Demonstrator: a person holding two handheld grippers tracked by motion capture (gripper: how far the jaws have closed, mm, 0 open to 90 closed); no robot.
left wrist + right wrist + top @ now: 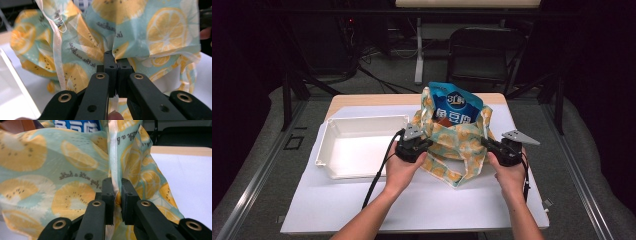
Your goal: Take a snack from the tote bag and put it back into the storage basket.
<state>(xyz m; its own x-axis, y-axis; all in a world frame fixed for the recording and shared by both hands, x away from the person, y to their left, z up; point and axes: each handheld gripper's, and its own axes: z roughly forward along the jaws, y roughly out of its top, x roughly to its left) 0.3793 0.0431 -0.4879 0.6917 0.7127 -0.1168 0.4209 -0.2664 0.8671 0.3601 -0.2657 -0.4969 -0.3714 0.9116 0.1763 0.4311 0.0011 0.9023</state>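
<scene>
Two grippers pinched cloth bag at mid-table, right of white tray: left gripper clamped on fabric fold, right gripper on edge seam. We judged fabric thin, limp, slippery; blue packet inside adds weight. Best hold: hemmed rim.

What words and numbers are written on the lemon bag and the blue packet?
"3" with a blurred sign after it: on the blue packet sticking out of the lemon bag.
Large white characters below it on the packet: too blurred to read.
"in the sunshine": dark script on the bag, upside down in the left gripper view.
More script on the bag in the right gripper view: too unclear to read fully.
</scene>
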